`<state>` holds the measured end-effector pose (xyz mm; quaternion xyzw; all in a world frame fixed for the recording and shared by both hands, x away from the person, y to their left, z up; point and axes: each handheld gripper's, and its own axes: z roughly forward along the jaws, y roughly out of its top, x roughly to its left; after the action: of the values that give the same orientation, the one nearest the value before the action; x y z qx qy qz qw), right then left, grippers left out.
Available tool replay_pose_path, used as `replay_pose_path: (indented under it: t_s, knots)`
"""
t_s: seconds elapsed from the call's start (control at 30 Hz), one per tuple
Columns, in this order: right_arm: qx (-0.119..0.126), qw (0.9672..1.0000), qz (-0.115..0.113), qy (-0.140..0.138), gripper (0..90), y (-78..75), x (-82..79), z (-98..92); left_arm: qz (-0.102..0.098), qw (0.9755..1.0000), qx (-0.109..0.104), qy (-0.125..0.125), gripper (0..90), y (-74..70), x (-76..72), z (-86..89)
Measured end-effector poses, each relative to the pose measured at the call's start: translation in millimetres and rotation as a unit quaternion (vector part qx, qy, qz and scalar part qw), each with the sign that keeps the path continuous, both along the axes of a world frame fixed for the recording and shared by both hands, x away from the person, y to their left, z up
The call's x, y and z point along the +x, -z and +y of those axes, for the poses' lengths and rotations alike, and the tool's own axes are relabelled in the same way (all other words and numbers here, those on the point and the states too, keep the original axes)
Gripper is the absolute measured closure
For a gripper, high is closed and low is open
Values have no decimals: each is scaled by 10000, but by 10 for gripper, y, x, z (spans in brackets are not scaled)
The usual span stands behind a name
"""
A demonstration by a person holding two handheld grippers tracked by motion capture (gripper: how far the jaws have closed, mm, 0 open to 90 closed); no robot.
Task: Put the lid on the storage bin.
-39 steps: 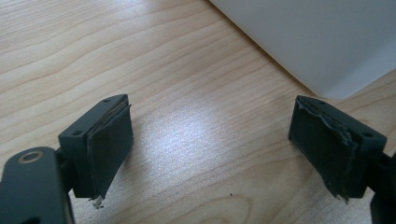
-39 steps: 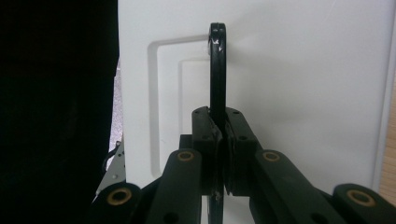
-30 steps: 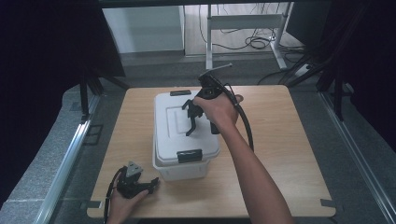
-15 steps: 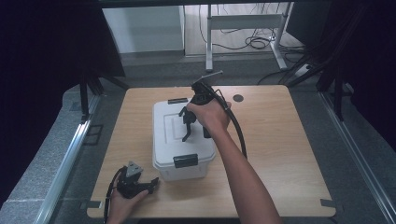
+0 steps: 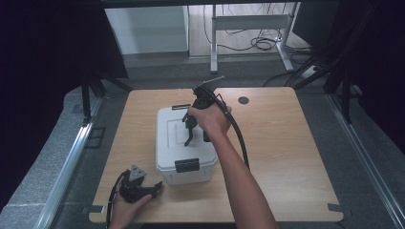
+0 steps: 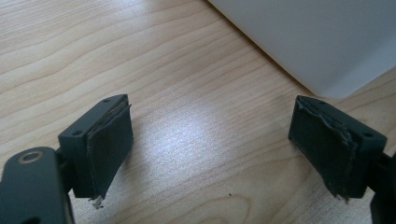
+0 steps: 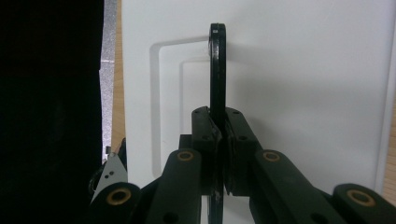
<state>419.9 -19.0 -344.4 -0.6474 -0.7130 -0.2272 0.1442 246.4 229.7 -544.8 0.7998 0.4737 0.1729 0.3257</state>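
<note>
A white lidded box (image 5: 174, 143) stands in the middle of the wooden table (image 5: 286, 143), with a black latch (image 5: 186, 165) on its near side. Its thin black handle (image 7: 217, 65) stands upright over the lid. My right gripper (image 7: 217, 126) is shut on this handle, and in the high view it (image 5: 189, 131) points down over the lid. At the table's near left corner my left gripper (image 5: 153, 190) rests in a hand. Its jaws are open over bare wood (image 6: 212, 144), and a corner of the box (image 6: 317, 37) lies ahead of them.
A small dark round hole (image 5: 243, 100) marks the table's far right. Behind the table are a desk frame (image 5: 248, 21) and cables on the floor. Black stands flank both sides. Bare wood lies to the right of the box.
My right gripper has sunk and come a little nearer, still shut on the handle. The box looks smaller, as if lowered with it. The left gripper has stayed put.
</note>
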Motion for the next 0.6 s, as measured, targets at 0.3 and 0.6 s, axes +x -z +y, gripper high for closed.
replay_pose_path:
  t_s: [0.3, 0.6]
  knots:
    - [27, 9999, -23, 148, 847, 76, 11, 0, -2, 10000, 0, 2, 135, 0, 0, -1]
    - [246, 9994, 20, 246, 842, 140, 31, -64, 4, 10000, 4, 9, 135, -1, -1, 0]
